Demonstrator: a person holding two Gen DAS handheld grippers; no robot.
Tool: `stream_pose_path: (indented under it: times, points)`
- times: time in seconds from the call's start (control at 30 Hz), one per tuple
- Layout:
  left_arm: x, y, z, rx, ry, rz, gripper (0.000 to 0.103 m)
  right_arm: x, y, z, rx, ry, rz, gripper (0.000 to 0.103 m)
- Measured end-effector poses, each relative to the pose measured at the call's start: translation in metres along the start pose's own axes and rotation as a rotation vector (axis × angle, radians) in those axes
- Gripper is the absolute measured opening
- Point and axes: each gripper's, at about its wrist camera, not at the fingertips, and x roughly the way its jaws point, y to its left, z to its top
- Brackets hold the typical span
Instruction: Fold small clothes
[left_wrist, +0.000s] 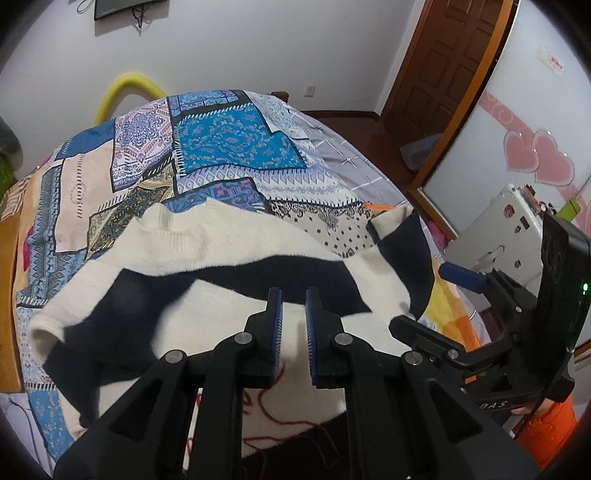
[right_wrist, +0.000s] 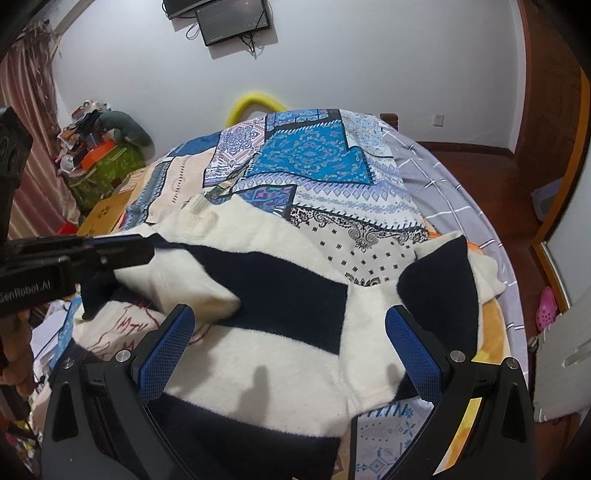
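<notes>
The cream-and-navy striped sweater (right_wrist: 280, 295) lay spread on the patchwork bedspread (right_wrist: 314, 162), one sleeve already doubled inward on the left. The left gripper (left_wrist: 293, 325) hovered over its middle, fingers narrowly apart and pinching nothing; the right gripper (right_wrist: 288, 354) hung near the hem, jaws spread wide and empty. Folding well probably meant catching the right sleeve (right_wrist: 439, 280) at its cuff and drawing it flat across. The knit looked thick, fuzzy and floppy, likely to bunch.

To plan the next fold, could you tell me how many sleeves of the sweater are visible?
2: one sleeve lies out to the left over the patchwork quilt; the other sleeve angles up on the right. Neither is hidden.
</notes>
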Motion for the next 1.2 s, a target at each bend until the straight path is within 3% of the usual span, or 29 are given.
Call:
stream_pose_path:
  times: [0.07, 0.2, 0.23, 0.53, 0.8, 1.0, 1.2]
  points:
    - [-0.004, -0.002, -0.001, 0.025, -0.004, 0.021, 0.016, 0.002, 0.002, 0.000, 0.004, 0.008, 0.003, 0.103]
    - [-0.020, 0.005, -0.006, 0.047, -0.052, 0.095, 0.052, 0.004, 0.007, 0.000, 0.011, 0.027, 0.024, 0.103]
    - [-0.026, 0.010, -0.008, 0.042, -0.071, 0.114, 0.057, 0.006, 0.008, 0.001, 0.012, 0.034, 0.032, 0.103]
    - [-0.061, 0.086, -0.029, -0.039, -0.120, 0.279, 0.071, 0.019, 0.027, 0.004, 0.004, 0.089, 0.067, 0.102]
    - [-0.072, 0.157, -0.071, -0.144, -0.078, 0.375, 0.075, 0.042, 0.042, 0.002, 0.020, 0.160, 0.104, 0.099]
    - [-0.062, 0.184, -0.107, -0.166, -0.017, 0.396, 0.075, 0.063, 0.054, -0.003, 0.018, 0.230, 0.103, 0.094]
    - [-0.042, 0.202, -0.137, -0.207, 0.059, 0.344, 0.075, 0.089, 0.065, -0.008, -0.001, 0.296, 0.093, 0.090]
